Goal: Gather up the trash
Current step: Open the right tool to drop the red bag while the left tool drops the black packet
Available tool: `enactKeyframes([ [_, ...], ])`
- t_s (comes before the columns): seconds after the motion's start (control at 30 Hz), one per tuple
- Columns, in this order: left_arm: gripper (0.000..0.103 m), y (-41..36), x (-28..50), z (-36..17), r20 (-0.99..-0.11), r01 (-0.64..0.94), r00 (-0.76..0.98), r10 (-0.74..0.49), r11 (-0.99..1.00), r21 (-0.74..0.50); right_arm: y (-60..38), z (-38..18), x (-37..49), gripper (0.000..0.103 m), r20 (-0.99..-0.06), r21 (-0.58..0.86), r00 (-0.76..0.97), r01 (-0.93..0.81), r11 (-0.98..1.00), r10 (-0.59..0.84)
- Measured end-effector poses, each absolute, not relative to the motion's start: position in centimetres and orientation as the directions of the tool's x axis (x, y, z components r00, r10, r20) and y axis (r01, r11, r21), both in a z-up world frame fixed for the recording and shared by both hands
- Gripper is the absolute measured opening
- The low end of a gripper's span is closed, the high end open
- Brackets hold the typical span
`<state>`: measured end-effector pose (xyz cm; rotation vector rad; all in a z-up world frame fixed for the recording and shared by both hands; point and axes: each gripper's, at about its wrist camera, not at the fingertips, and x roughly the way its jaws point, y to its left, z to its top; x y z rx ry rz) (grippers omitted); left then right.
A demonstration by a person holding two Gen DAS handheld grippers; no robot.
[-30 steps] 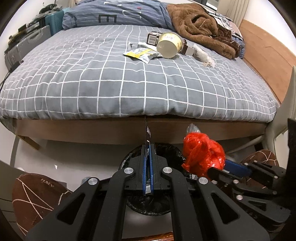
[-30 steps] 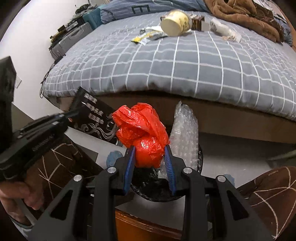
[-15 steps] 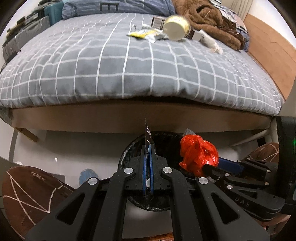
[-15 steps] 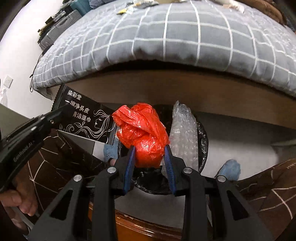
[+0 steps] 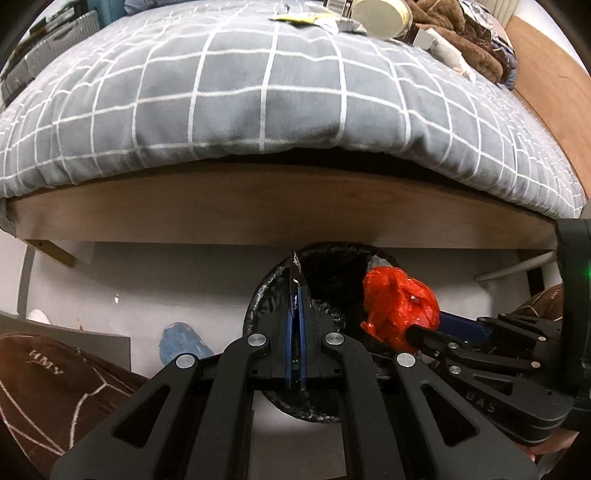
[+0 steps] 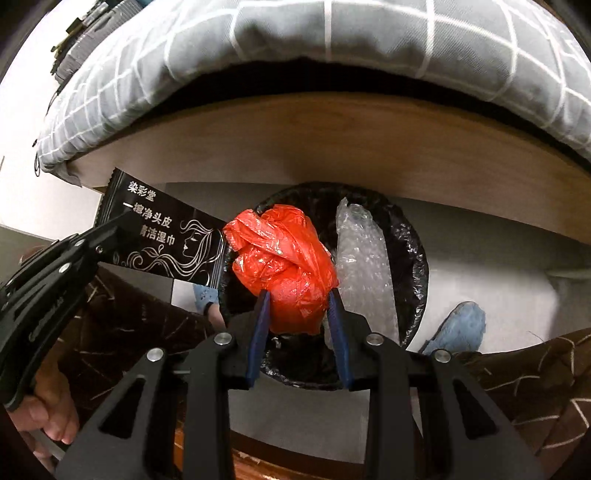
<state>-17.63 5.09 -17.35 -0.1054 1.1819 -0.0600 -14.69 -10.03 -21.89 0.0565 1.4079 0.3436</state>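
Right gripper clamps red bag over bin (left gripper pinches black sachet).

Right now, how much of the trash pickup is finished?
Partly. Bubble wrap already sits in the black-lined bin. In hand: the right gripper clamps a red plastic bag, the left gripper a black wipe packet, both above the bin. A cup and wrappers remain on the bed.

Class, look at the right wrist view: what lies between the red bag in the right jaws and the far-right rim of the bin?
A crumpled sheet of bubble wrap stands inside the bin, just right of the red bag; the right wrist view shows it.
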Motion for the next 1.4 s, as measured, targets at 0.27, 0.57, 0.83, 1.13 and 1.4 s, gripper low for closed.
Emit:
enactKeyframes([
  [0.27, 0.002, 5.6, -17.1, -19.1, -0.938, -0.031, 0.331, -0.104, 0.992, -0.121, -9.4, -22.9, -14.3, 0.033, -0.964, 0.215, 0.11, -0.211, 0.954, 0.242],
  [0.57, 0.002, 5.4, -16.6, -19.5, -0.942, -0.041, 0.322, -0.095, 0.993, -0.114, -9.4, -22.5, -14.5, 0.062, -0.962, 0.196, 0.146, -0.217, 0.956, 0.23],
  [0.83, 0.002, 4.7, -16.7, -19.5, -0.941, -0.024, 0.323, -0.104, 0.993, -0.118, -11.5, -20.6, -14.5, 0.089, -0.953, 0.151, 0.234, -0.192, 0.97, 0.194],
  [1.13, 0.002, 1.6, -16.5, -20.2, -0.942, 0.029, 0.311, -0.127, 0.992, -0.124, -15.3, -19.5, -14.5, 0.095, -0.943, 0.099, 0.306, -0.131, 0.987, 0.135],
  [1.4, 0.002, -1.1, -15.9, -21.1, -0.939, 0.069, 0.305, -0.156, 0.987, -0.142, -18.6, -19.8, -14.6, 0.095, -0.942, 0.062, 0.324, -0.077, 0.995, 0.083],
])
